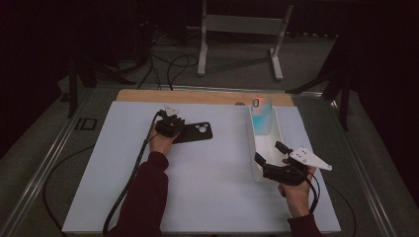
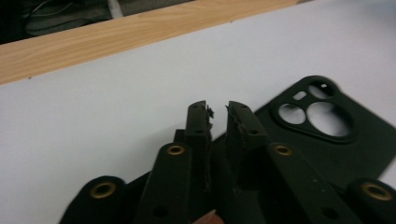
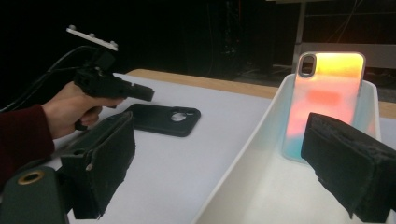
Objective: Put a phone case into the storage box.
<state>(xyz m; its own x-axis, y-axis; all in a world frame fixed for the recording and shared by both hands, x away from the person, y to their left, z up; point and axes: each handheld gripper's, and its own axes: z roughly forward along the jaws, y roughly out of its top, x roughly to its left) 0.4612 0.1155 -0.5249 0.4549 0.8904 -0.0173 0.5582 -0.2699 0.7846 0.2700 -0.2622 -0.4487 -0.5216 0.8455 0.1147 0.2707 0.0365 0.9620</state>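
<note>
now the left hand-held gripper (image 2: 217,116), jaws narrowed to a slit at its near edge, meets the black phone case (image 2: 327,135), lying lengthwise toward the tabletop's (image 1: 197,197) right edge; right hand-held gripper (image 3: 219,163) gapes wide.

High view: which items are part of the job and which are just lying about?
In the job:
- black phone case, flat on the white mat, left tool at its edge
- white tray, right tool open at its near end
- iridescent phone case, leaning upright in the tray

Lying about:
- metal stand on the floor
- loose floor cables
</note>
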